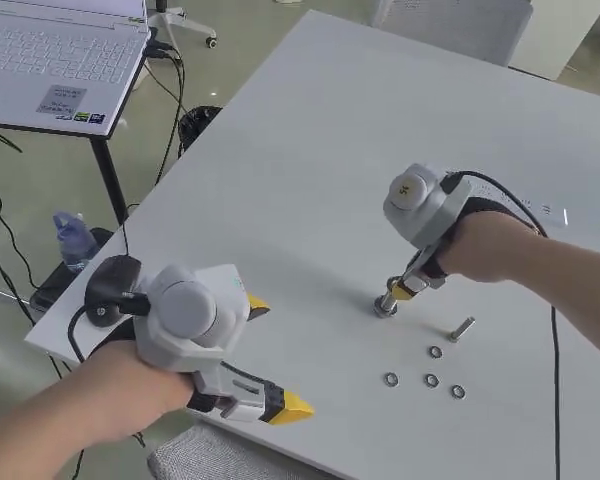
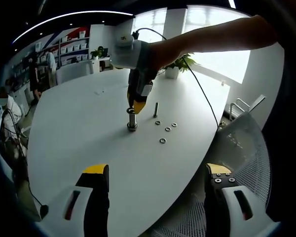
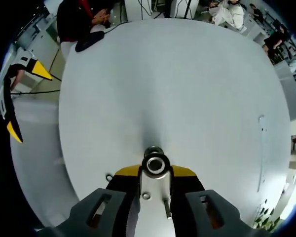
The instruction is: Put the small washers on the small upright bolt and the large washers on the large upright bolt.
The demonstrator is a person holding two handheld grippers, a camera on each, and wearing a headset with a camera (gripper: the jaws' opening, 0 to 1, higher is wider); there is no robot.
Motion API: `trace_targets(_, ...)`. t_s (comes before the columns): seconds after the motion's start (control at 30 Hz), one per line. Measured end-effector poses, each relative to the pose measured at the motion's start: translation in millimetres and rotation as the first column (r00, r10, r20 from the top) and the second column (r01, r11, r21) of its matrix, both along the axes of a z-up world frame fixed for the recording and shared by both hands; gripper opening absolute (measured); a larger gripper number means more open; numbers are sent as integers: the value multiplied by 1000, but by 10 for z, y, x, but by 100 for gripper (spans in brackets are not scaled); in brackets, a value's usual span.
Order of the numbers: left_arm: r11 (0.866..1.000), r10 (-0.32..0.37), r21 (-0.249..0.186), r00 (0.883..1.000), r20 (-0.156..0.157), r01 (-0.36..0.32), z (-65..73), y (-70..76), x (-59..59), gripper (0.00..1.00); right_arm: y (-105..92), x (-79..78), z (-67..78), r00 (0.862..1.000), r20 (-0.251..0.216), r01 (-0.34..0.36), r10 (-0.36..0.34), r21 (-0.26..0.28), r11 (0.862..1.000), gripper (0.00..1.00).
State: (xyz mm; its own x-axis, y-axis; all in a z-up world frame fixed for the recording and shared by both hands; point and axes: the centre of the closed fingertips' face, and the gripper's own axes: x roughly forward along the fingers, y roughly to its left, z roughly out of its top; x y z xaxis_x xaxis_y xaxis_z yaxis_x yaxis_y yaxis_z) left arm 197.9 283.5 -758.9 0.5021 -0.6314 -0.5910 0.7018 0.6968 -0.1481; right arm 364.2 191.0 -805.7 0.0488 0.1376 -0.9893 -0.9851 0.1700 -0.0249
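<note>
The large upright bolt (image 1: pixel 385 305) stands on the white table (image 1: pixel 310 160). My right gripper (image 1: pixel 405 290) is right over its top, jaws shut on a large washer (image 3: pixel 155 163) that sits ring-like above the bolt. The small bolt (image 1: pixel 462 328) stands just to the right, with several small washers (image 1: pixel 432 380) lying loose in front of it. At the table's near edge my left gripper (image 1: pixel 277 355) is held open with nothing in it, well away from the bolts. In its own view the large bolt (image 2: pixel 132 121), small bolt (image 2: pixel 155 109) and washers (image 2: pixel 166 129) lie ahead.
An open laptop (image 1: pixel 60 60) sits on a side table at far left, with a water bottle (image 1: pixel 73 240) and cables on the floor below. A mesh chair (image 2: pixel 237 133) stands by the table's near edge. People sit in the room's background.
</note>
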Motion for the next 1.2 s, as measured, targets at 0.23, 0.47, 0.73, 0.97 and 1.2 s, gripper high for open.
trace_targets(0.23,1000,0,1,1000,-6,0,-8,18,9,78,1,-20,-27,1000,-5,5,-5,1,1000,21)
trace_targets(0.47,1000,-2,2,1000,-1,2,17,16,11,78,-1,-20,-62,1000,-11,13,-13,0,1000,21)
trace_targets(0.73,1000,-2,2,1000,-1,2,10,12,7,78,-15,19,-122,1000,-12,10,-10,-7,1000,21)
trace_targets(0.97,1000,-7,0,1000,-6,7,-2,-3,4,78,-4,28,-207,1000,-11,10,-10,-13,1000,22)
trace_targets(1.2,1000,-6,-5,1000,-1,6,10,25,19,77,18,61,-350,1000,-4,5,-5,-21,1000,22)
